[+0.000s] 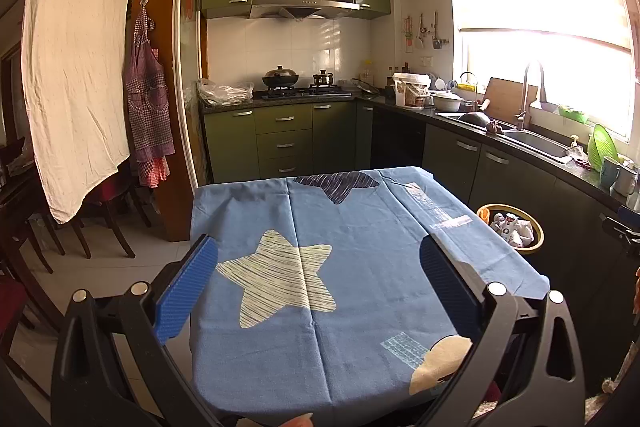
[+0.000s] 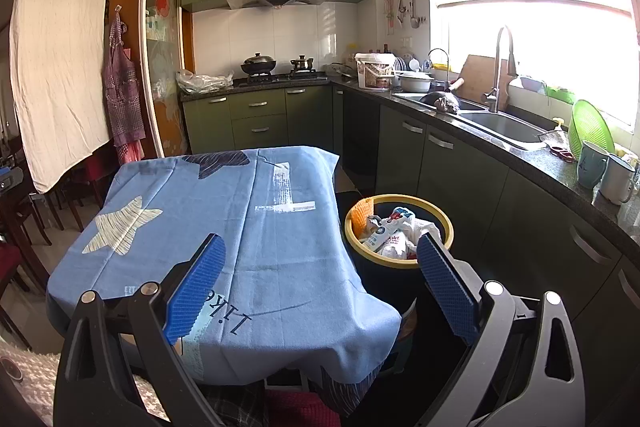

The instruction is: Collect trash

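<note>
A round bin with a yellow rim stands on the floor to the right of the table. Crumpled wrappers and packets fill it to the rim. The table carries a blue cloth with stars, and nothing lies on the cloth. My left gripper hangs open over the near half of the table. My right gripper is open too, above the table's right edge, its right finger in front of the bin. Neither holds anything.
A dark counter with a sink, a tap, mugs and a green strainer runs along the right. Green cabinets and a stove with pots stand at the back. Dark chairs and a hanging white sheet are on the left.
</note>
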{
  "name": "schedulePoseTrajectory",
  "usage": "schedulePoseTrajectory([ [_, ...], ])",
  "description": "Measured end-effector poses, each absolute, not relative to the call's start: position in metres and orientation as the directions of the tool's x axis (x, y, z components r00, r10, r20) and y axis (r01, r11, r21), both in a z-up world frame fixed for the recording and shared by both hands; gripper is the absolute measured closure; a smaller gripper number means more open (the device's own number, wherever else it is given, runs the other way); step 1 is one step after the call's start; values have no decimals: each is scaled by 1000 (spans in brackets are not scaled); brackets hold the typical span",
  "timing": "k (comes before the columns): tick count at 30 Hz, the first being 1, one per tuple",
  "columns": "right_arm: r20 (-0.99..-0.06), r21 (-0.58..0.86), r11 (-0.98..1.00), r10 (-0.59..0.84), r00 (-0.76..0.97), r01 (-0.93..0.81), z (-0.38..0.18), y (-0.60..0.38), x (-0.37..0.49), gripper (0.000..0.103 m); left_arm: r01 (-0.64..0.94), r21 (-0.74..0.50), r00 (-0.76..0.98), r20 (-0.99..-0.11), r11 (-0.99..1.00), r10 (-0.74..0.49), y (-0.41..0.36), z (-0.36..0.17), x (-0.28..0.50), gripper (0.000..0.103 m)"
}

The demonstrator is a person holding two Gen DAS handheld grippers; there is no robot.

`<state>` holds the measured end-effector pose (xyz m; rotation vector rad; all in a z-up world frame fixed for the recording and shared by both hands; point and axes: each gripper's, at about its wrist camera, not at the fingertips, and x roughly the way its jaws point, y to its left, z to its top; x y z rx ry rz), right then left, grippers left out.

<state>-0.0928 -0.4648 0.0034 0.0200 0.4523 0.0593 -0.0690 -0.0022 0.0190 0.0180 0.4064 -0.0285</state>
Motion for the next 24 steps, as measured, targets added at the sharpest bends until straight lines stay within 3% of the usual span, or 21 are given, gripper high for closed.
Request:
schedulePoseTrajectory([
  [15, -446, 32, 998, 60, 893, -51, -2, -466, -89, 8, 43, -24, 913, -405, 999, -49, 3, 18, -63, 7],
  [24, -453, 31, 998, 61, 890, -53, -4, -464, -86, 8, 20, 54, 931, -366, 998, 1, -10, 14, -64, 7],
])
